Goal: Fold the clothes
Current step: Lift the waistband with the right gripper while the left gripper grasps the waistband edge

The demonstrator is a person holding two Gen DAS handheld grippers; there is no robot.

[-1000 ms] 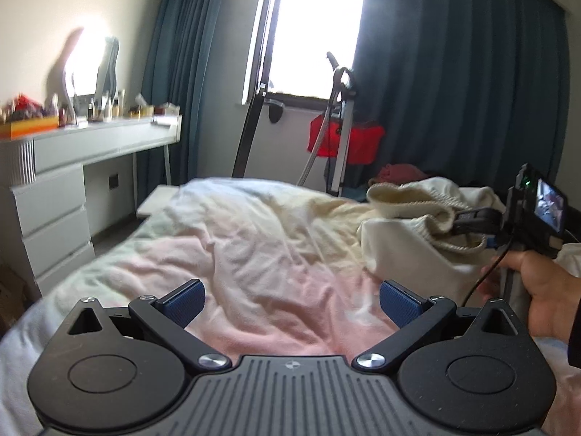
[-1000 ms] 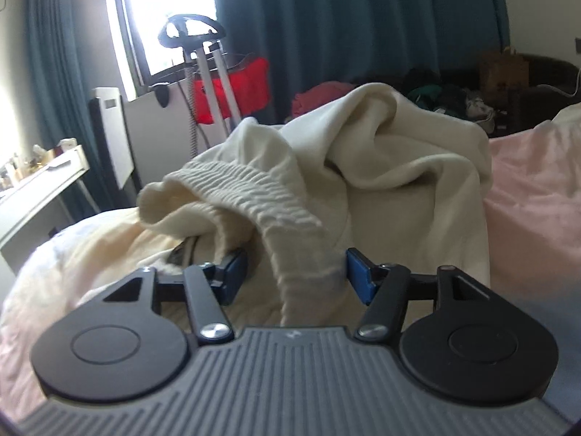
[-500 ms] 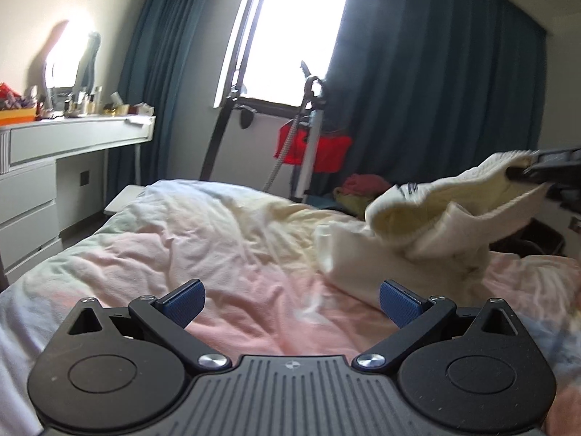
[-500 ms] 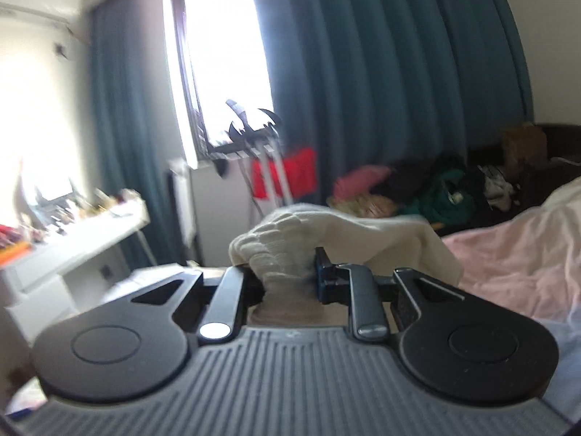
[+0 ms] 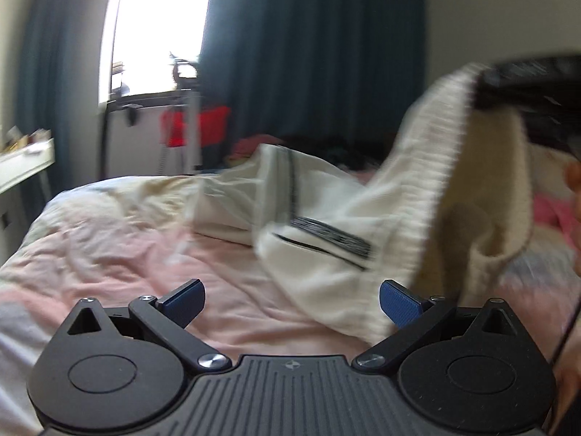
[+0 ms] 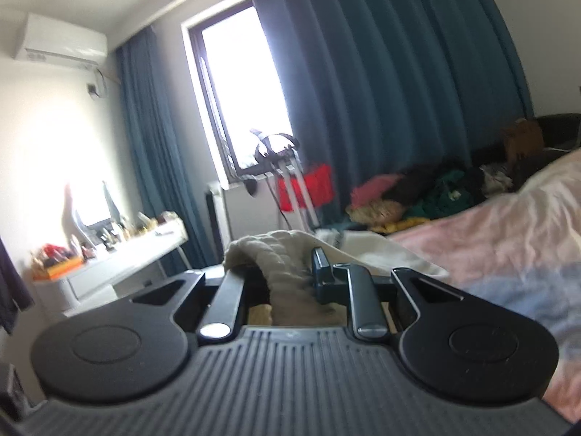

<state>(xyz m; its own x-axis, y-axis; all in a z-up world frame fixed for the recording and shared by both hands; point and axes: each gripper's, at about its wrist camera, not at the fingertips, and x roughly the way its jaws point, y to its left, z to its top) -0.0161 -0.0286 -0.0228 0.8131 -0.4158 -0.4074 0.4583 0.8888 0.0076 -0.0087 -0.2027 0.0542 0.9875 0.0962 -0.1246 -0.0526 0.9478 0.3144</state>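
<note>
Right claw [image 6: 283, 272] pinched on the ribbed hem of a cream garment [image 5: 326, 254], garment lifted and draped above the pink bed [image 5: 127, 254], left claw [image 5: 290, 301] spread wide, nothing held, low over the bedding, teal curtains [image 6: 381, 109] behind.

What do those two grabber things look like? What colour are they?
Both are black plastic. The left gripper has a ribbed middle plate, two round discs, silver screws and blue textured pads. The right gripper looks the same, with darker blue pads. A thin black cable runs beside the left one.
</note>
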